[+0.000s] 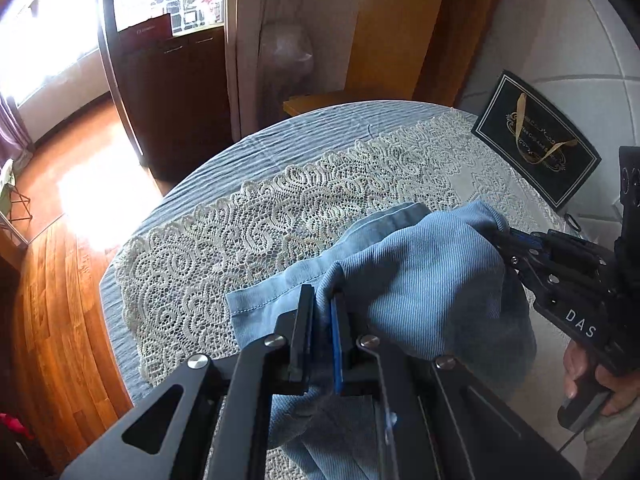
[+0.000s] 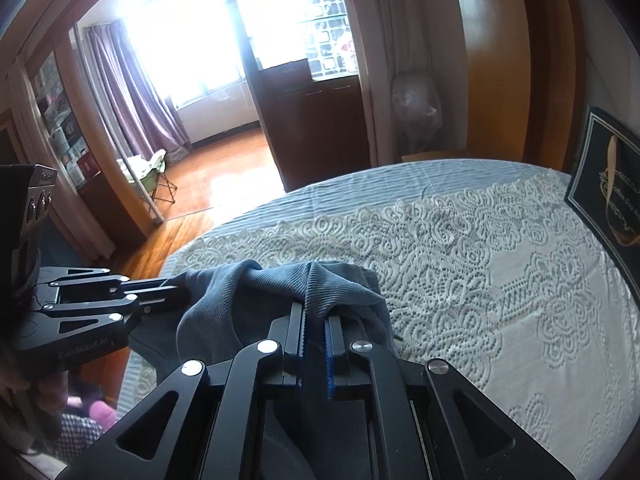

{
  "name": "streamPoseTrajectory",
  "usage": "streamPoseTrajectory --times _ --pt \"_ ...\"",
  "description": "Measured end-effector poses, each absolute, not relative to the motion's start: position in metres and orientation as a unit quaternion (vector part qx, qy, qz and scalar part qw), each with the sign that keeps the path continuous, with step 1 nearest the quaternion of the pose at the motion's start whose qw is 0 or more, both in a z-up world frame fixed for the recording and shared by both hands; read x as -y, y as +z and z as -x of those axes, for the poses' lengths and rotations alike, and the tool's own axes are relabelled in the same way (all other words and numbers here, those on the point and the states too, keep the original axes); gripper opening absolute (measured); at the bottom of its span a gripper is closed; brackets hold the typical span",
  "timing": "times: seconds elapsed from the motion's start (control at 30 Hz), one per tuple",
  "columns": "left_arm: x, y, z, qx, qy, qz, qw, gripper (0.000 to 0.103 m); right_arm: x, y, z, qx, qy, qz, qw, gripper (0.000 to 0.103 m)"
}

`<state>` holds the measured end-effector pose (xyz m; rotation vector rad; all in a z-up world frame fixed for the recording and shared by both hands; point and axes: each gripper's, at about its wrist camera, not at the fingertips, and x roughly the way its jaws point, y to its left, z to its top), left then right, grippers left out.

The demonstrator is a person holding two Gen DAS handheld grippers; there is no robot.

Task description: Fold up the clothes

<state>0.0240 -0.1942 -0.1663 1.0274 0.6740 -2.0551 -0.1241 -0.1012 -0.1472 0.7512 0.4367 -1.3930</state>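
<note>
Blue garment (image 1: 420, 280) pinched by both, left hand-held gripper (image 1: 322, 300), right hand-held gripper (image 2: 316, 312), lower folds hidden.

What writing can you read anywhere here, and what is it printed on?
"DAS": white letters on the right gripper body; the word runs out of sight.
"Gen Robot.AI": faint print on the left gripper body; hard to be sure.
Gold lettering on the black gift bag: too small to read.
Maroon box: blurred.

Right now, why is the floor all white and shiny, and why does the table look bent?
Left wrist view: window sunlight glares off the wooden floor, washing it out. Right wrist view: the window is blown white. In both, the fisheye lens curves the table edge.
</note>
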Motion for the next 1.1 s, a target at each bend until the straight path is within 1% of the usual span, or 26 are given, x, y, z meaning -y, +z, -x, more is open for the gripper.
streamPoseTrajectory --times 0.1,0.13,0.17,0.2,0.23,0.3,0.33,0.37,0.43,0.57,0.8,0.97,1.1 --pt "0.210 -0.184 -0.020 -0.281 -0.792 -0.411 0.354 0.008 0.116 -0.166 0.132 -0.197 -0.617 -0.353 0.676 0.008" --pt "0.214 -0.190 -0.019 -0.286 -0.789 -0.415 0.350 0.009 0.120 -0.170 0.136 -0.193 -0.618 -0.358 0.672 0.011" --pt "0.217 -0.195 -0.018 -0.286 -0.786 -0.421 0.349 0.014 0.124 -0.173 0.140 -0.189 -0.621 -0.363 0.669 0.015" --pt "0.220 -0.199 -0.019 -0.289 -0.784 -0.424 0.351 0.024 0.127 -0.174 0.143 -0.185 -0.624 -0.366 0.665 0.023" --pt "0.223 -0.202 -0.020 -0.291 -0.781 -0.426 0.352 0.031 0.130 -0.174 0.147 -0.181 -0.629 -0.368 0.660 0.031" --pt "0.229 -0.202 -0.026 -0.291 -0.779 -0.423 0.360 0.066 0.134 -0.174 0.155 -0.173 -0.638 -0.374 0.651 0.035" --pt "0.233 -0.201 -0.030 -0.289 -0.779 -0.421 0.363 0.075 0.135 -0.173 0.160 -0.170 -0.641 -0.378 0.646 0.035" --pt "0.235 -0.198 -0.033 -0.288 -0.779 -0.420 0.365 0.089 0.134 -0.172 0.163 -0.169 -0.644 -0.381 0.642 0.035" --pt "0.238 -0.193 -0.038 -0.285 -0.783 -0.421 0.358 0.090 0.125 -0.169 0.166 -0.168 -0.649 -0.389 0.632 0.037" --pt "0.230 -0.182 -0.044 -0.275 -0.792 -0.425 0.342 0.090 0.090 -0.165 0.163 -0.170 -0.660 -0.404 0.610 0.037" --pt "0.179 -0.181 -0.043 -0.266 -0.797 -0.460 0.288 0.090 0.028 -0.161 0.156 -0.176 -0.680 -0.430 0.567 0.037" --pt "0.145 -0.177 -0.049 -0.254 -0.798 -0.480 0.261 0.090 -0.011 -0.167 0.137 -0.183 -0.696 -0.447 0.531 0.043" --pt "0.137 -0.170 -0.054 -0.253 -0.801 -0.486 0.243 0.090 -0.033 -0.163 0.125 -0.166 -0.700 -0.469 0.511 0.043"
